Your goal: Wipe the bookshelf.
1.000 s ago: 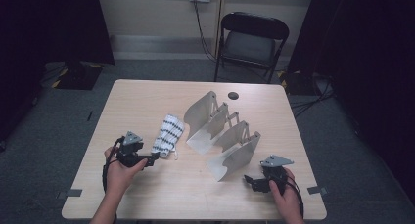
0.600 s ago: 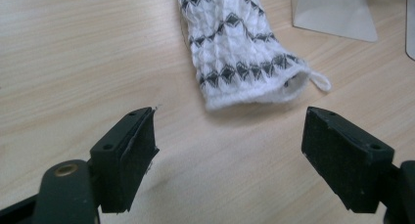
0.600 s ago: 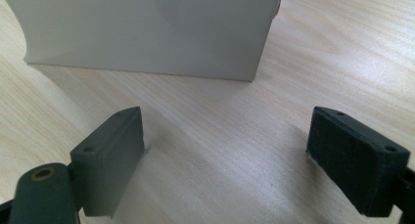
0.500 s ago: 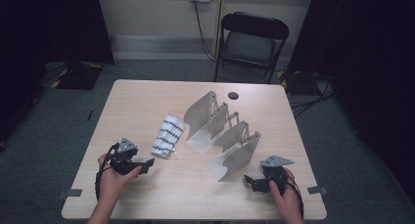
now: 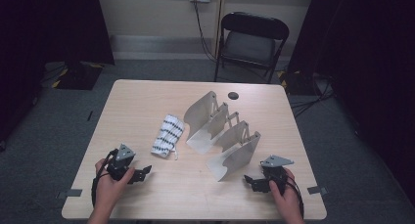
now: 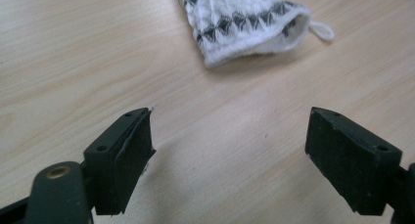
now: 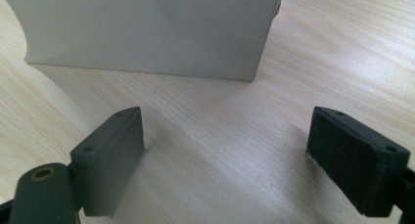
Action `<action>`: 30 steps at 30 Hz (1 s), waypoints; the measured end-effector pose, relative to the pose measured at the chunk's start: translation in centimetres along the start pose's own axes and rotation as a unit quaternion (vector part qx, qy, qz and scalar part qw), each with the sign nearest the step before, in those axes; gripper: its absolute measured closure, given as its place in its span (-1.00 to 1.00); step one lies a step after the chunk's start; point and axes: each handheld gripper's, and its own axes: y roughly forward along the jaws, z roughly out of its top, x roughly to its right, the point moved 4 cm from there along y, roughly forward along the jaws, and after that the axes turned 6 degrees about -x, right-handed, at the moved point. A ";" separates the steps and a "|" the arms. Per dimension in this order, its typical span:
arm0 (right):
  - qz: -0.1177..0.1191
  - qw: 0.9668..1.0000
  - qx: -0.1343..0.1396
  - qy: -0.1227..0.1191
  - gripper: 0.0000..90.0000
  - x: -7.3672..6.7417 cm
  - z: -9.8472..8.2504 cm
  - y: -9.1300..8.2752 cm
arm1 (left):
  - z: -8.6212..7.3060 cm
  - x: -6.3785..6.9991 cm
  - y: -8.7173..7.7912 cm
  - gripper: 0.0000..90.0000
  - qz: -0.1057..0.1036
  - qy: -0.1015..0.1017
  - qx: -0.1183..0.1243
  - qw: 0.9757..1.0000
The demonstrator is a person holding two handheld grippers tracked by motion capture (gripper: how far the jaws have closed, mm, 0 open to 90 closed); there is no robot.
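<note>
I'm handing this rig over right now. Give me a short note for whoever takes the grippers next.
Left gripper: open, nothing between the jaws, low over the table, aimed at the knitted mitt but short of it.
Right gripper: open, empty, near the closest panel of the grey folding rack.
Mitt lies flat on the table, left of the rack, cuff and loop toward the left gripper.
Done: nothing is gripped, nothing hangs on the rack.
Left, most likely: pick up the mitt and place it on the rack.

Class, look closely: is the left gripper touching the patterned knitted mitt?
Apart. In the left gripper view, bare table lies between the open left gripper and the knitted mitt.
</note>
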 end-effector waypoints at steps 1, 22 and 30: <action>0.000 1.000 0.000 0.000 -0.71 0.0 0.0 0.0 | -0.1 0.0 0.0 -0.60 0.005 0.006 -0.001 1.000; 0.000 1.000 0.000 0.000 -0.71 0.0 0.0 0.0 | -1.2 -0.1 0.8 -0.73 -0.016 0.005 0.006 1.000; 0.000 1.000 -0.001 0.000 -0.71 0.0 0.0 0.0 | -1.1 0.1 1.0 -0.88 -0.021 0.015 -0.002 1.000</action>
